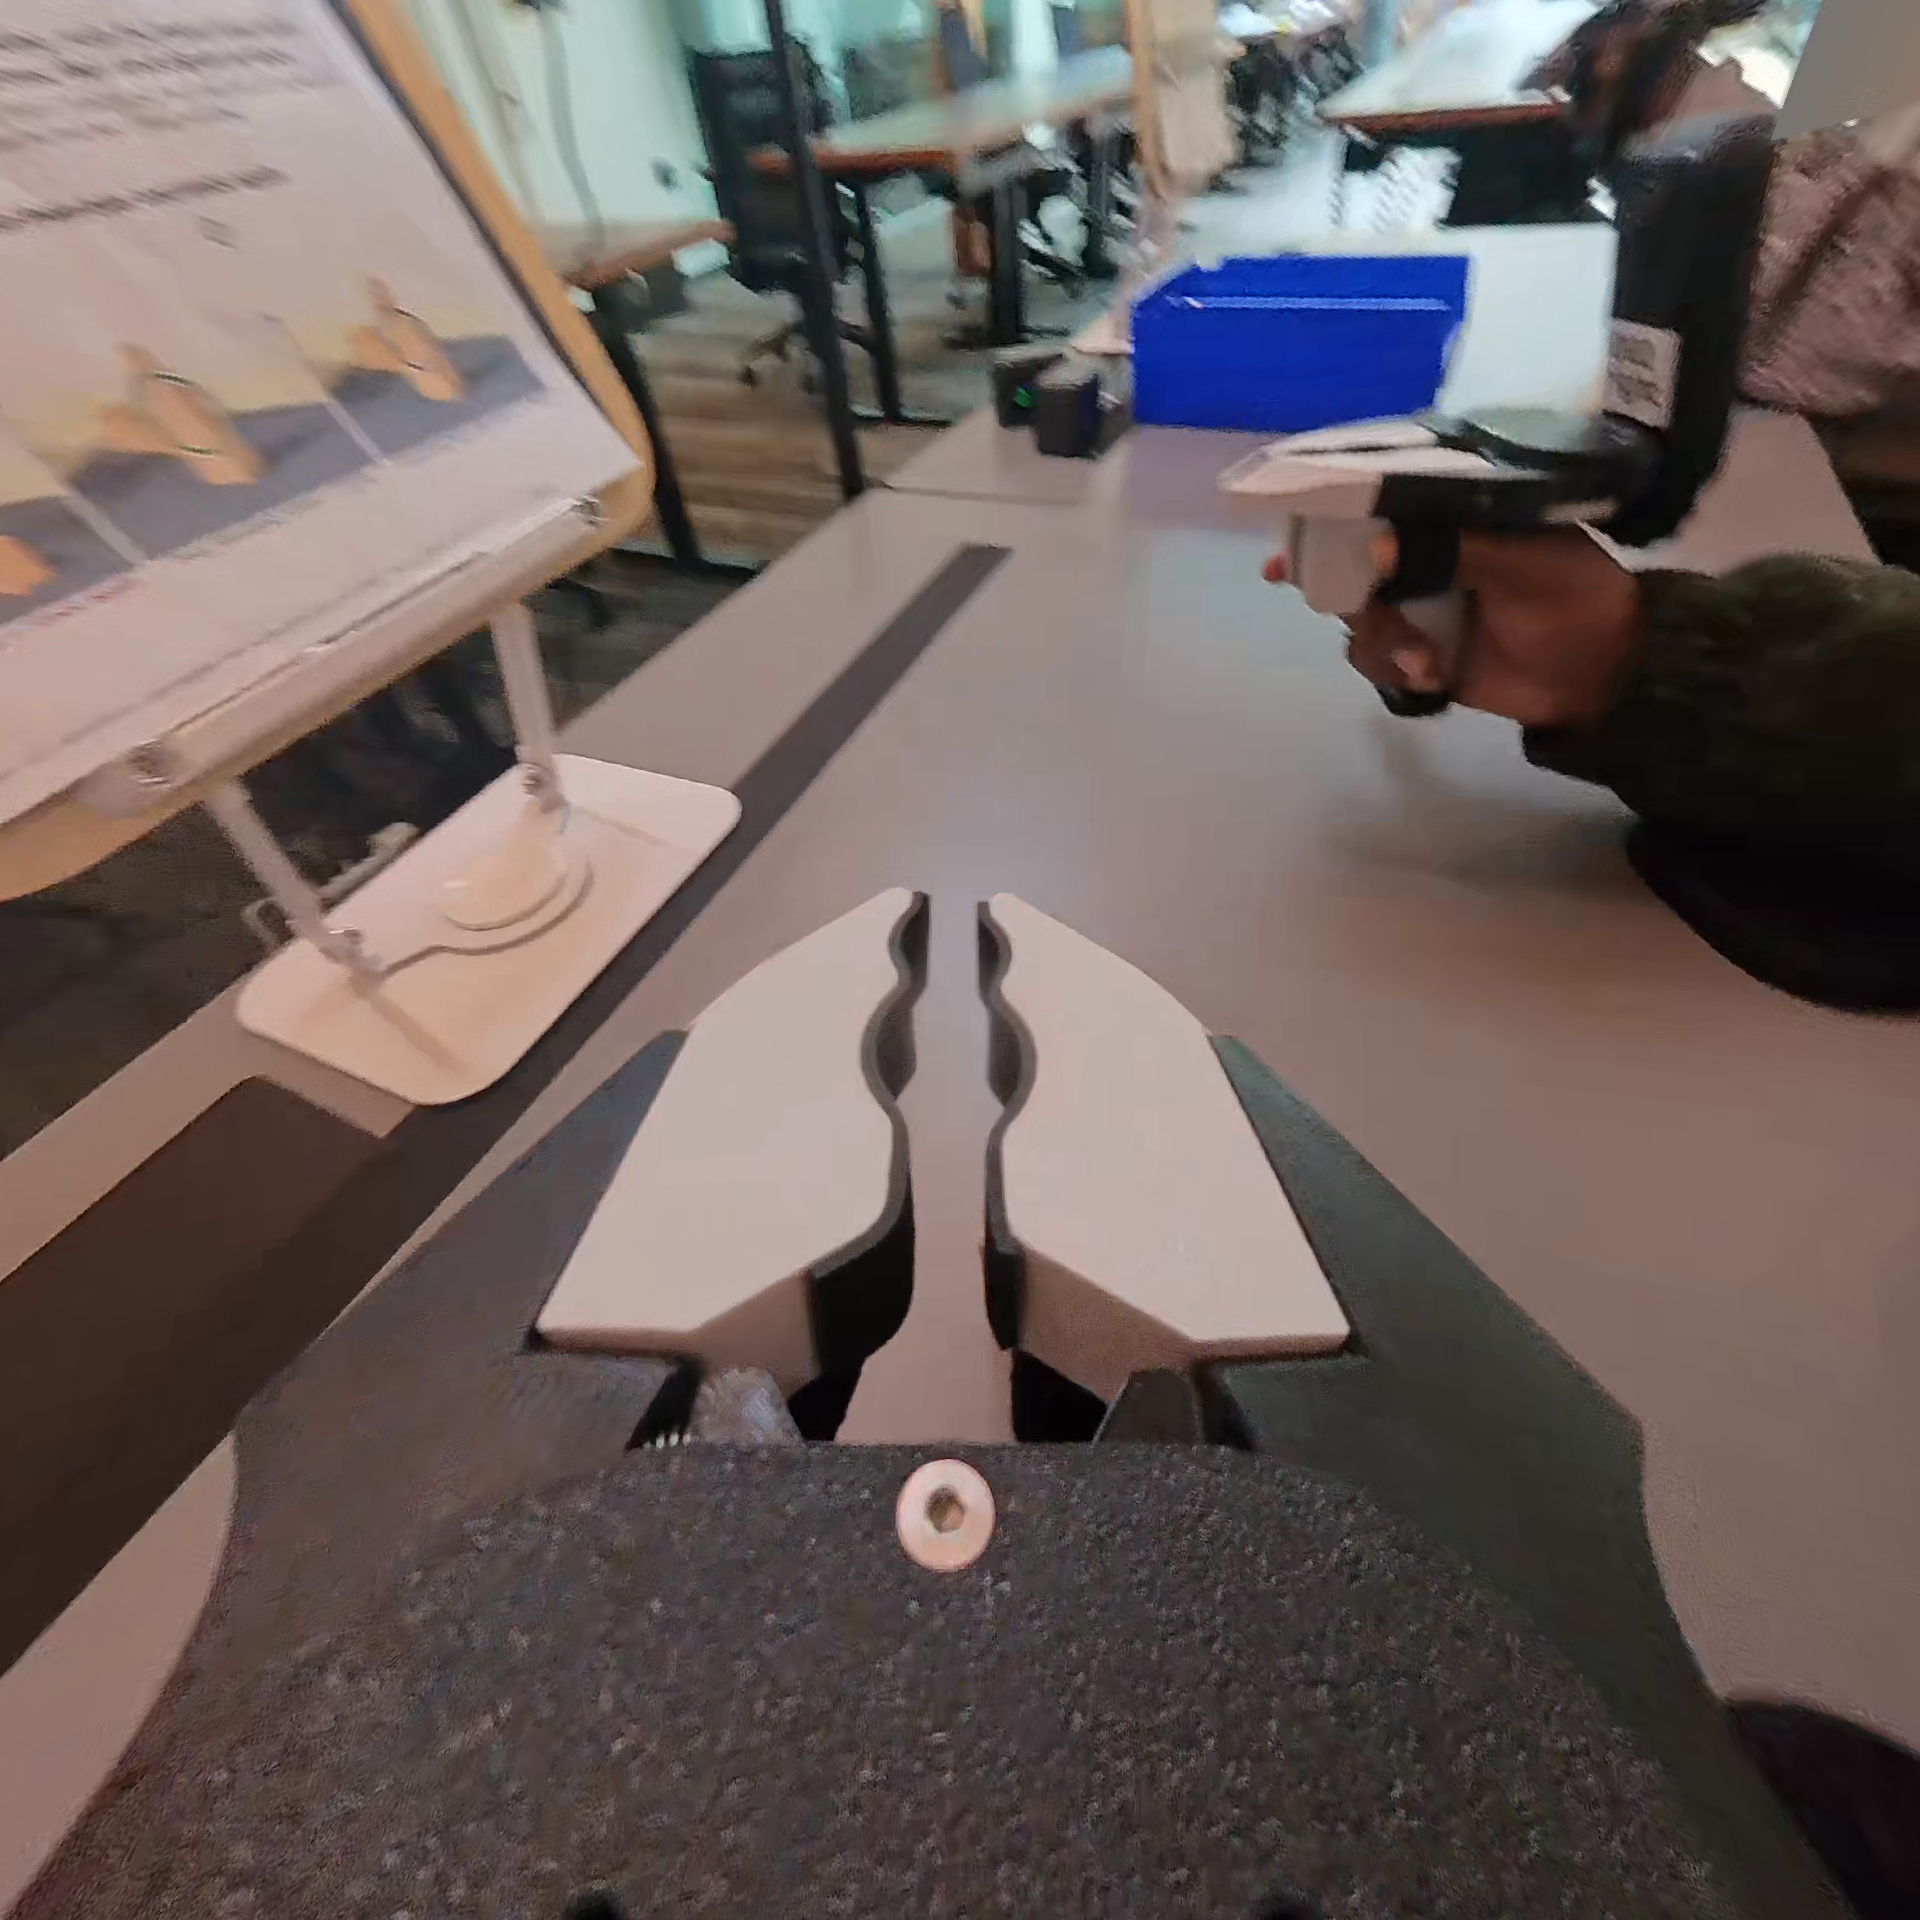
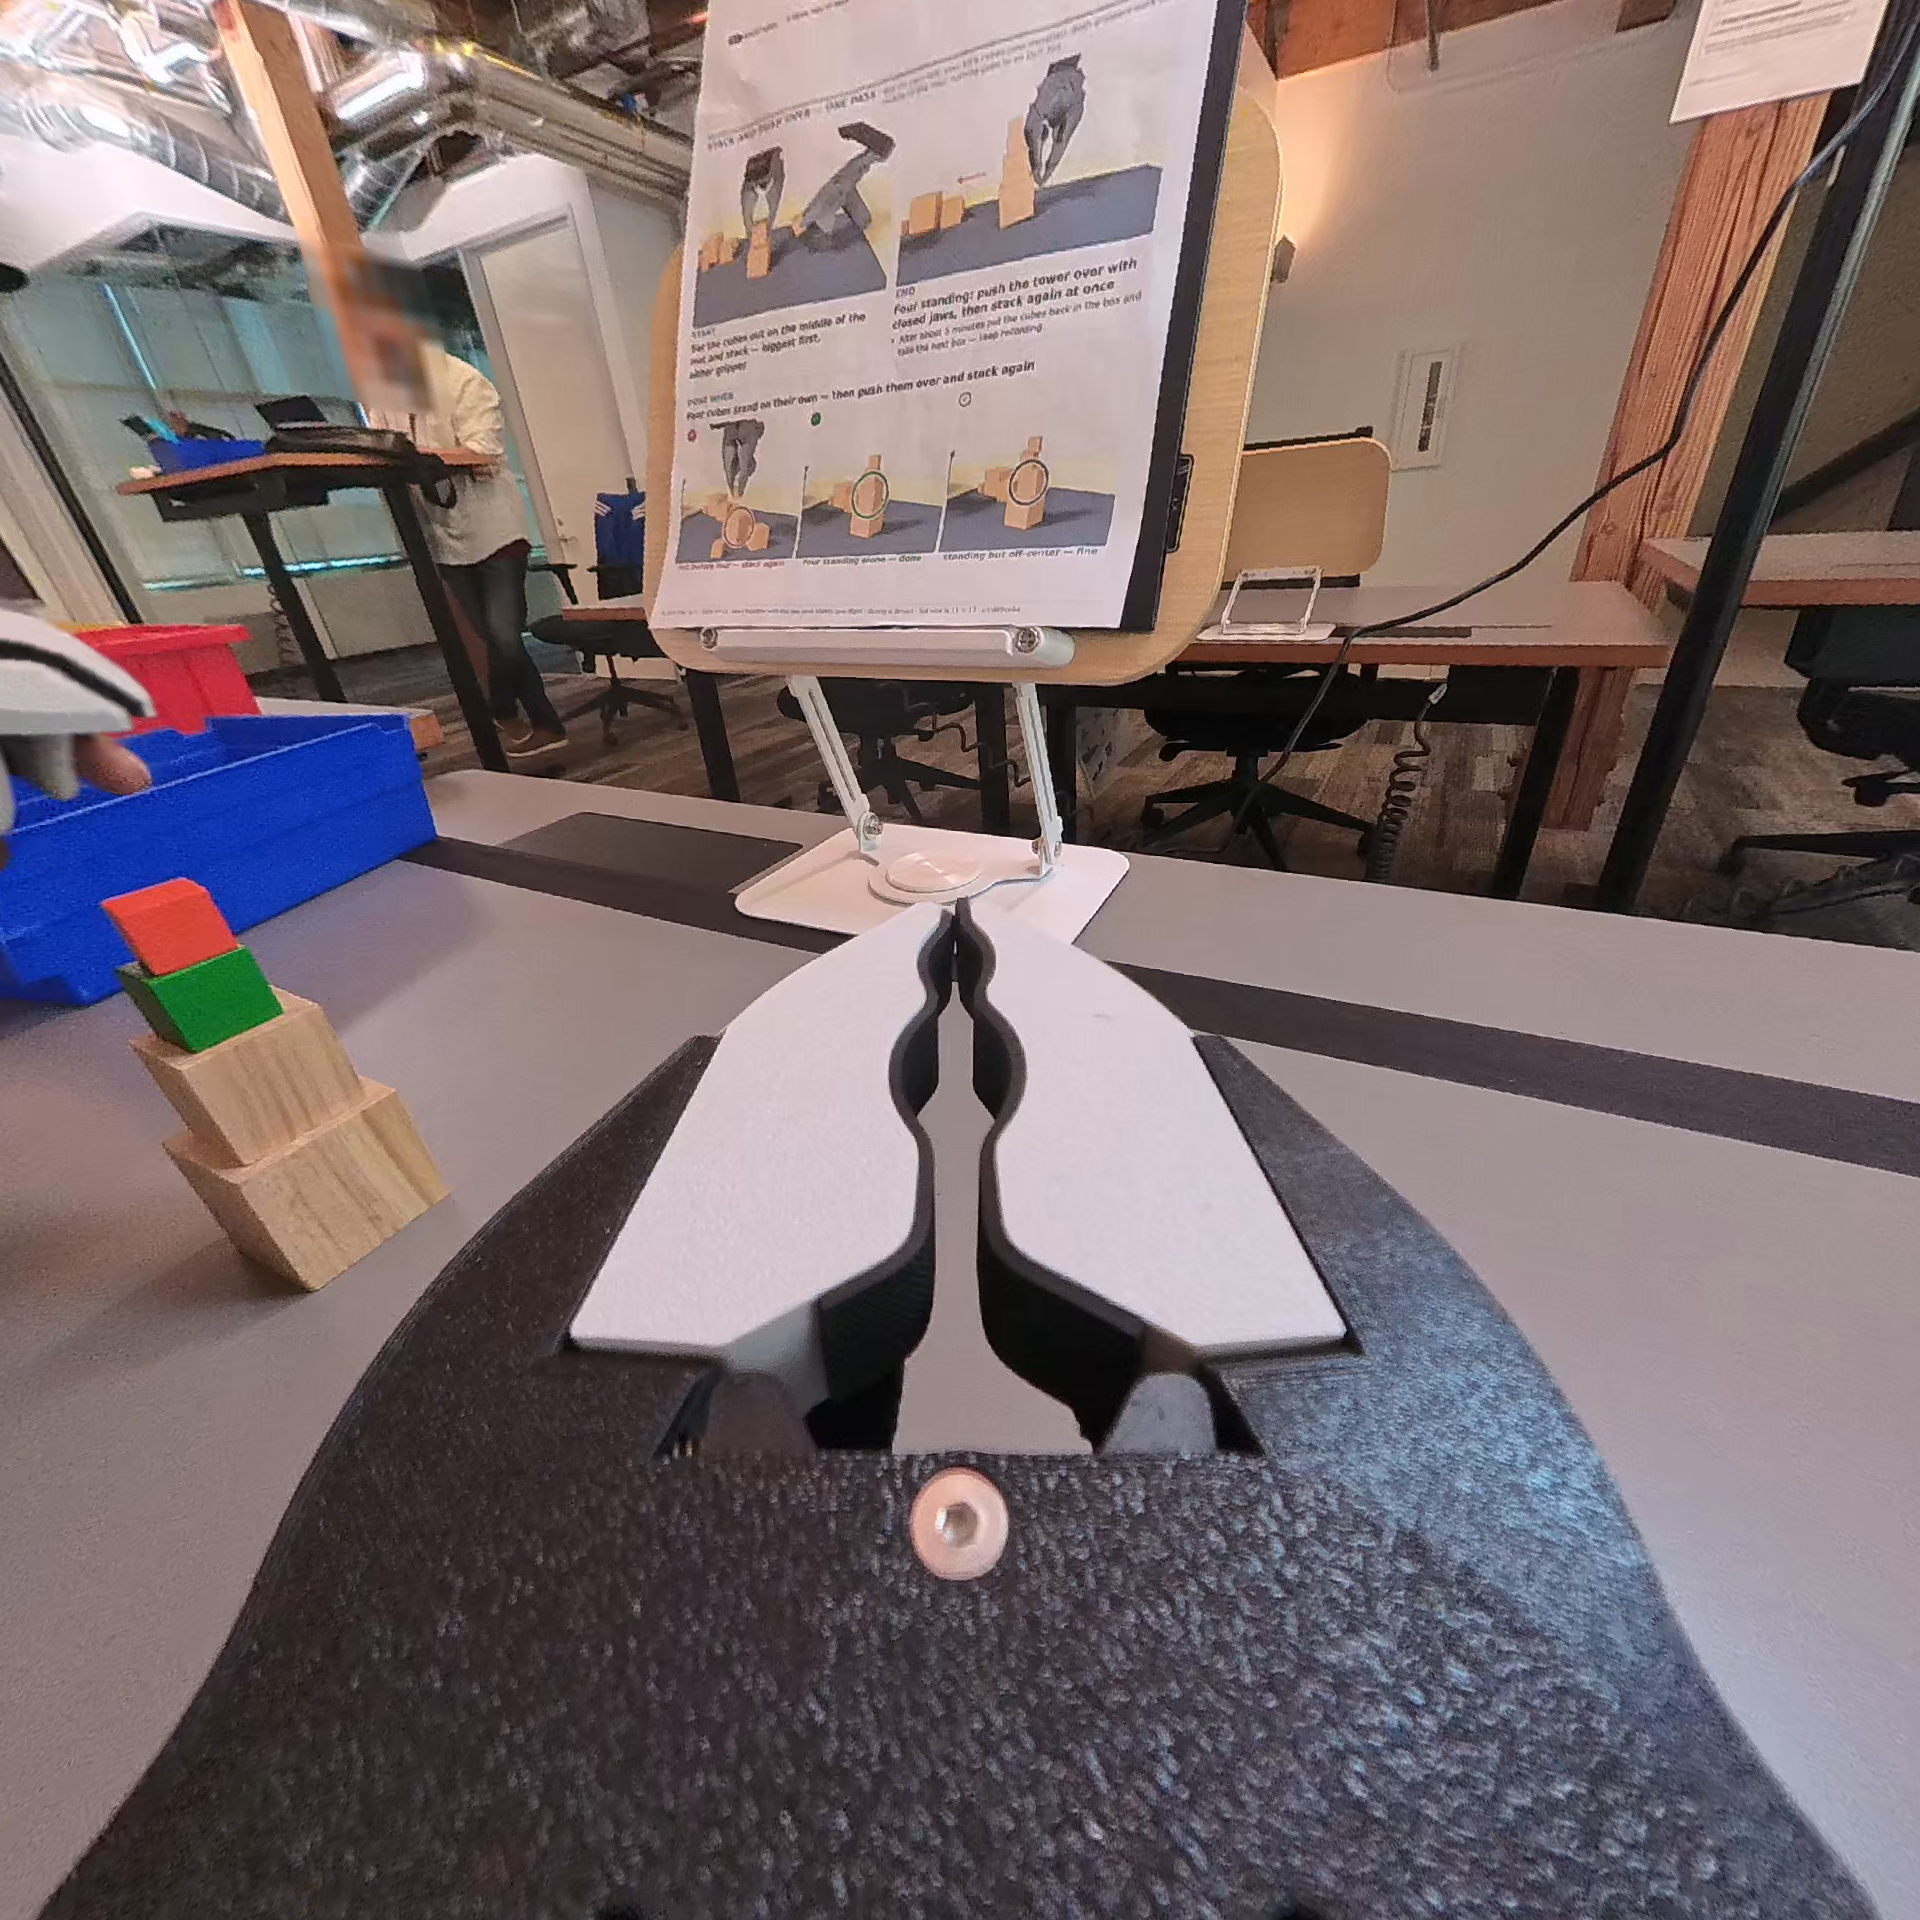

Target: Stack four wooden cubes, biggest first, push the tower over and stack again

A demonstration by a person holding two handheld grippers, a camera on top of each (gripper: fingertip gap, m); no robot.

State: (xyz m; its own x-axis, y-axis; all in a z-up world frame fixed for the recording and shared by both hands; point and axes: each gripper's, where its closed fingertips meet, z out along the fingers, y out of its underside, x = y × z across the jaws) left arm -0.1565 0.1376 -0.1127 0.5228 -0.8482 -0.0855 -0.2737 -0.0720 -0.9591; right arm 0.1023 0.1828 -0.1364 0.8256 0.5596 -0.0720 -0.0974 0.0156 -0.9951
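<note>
A grey table (image 2: pixel 1455 1195) crossed by a dark strip (image 2: pixel 1558 1070) is occupied by a white stand base (image 2: pixel 1081 873), a blue bin (image 2: pixel 239 810) and a block tower (image 2: pixel 270 1101).

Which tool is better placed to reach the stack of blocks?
Probably the right tool: shut, low over the table, with the block stack close on its left. The left tool, slightly open, does not have the stack in its view.
</note>
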